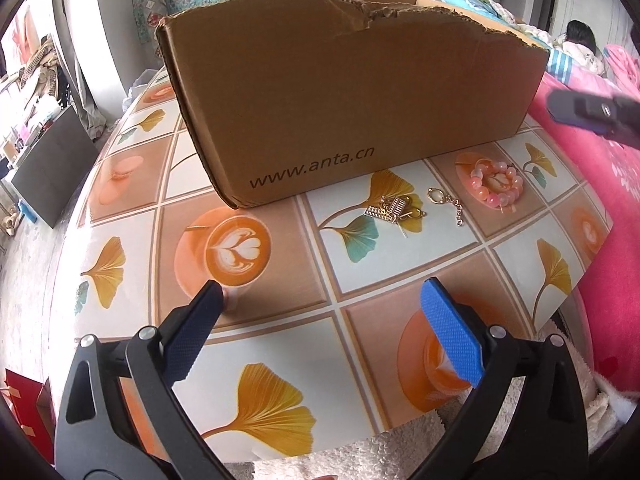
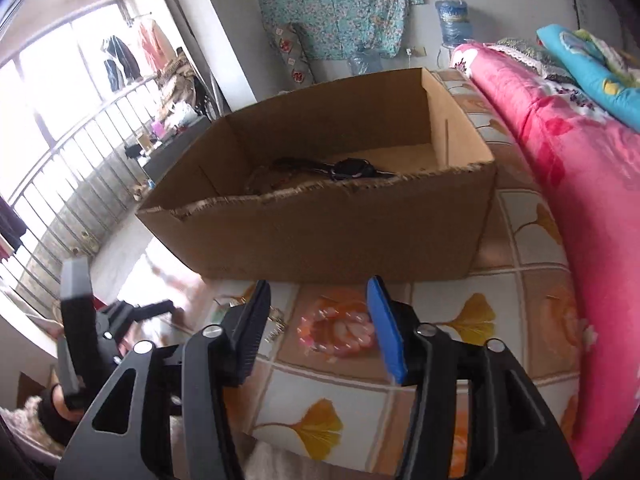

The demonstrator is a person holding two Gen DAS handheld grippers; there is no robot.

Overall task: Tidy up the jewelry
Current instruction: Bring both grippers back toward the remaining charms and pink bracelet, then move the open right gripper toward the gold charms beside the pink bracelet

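Jewelry is what I'm sorting here: a pink bead bracelet (image 2: 340,330) lies flat on the table (image 1: 280,344), ahead of and between my right gripper (image 2: 320,320) fingers, which stand partly open above it with nothing between the pads. Just left of those fingers sit gold pieces (image 1: 394,210) and a short chain with a clasp (image 1: 446,202), all in front of the cardboard box (image 2: 320,232), which already holds a dark watch (image 2: 348,168). My left gripper (image 1: 322,312) is spread wide and empty over bare table, well left of the jewelry. I judge I'm at the pick of the bracelet; next I need to lower the right fingers astride the beads and close, then lift over the torn front wall.
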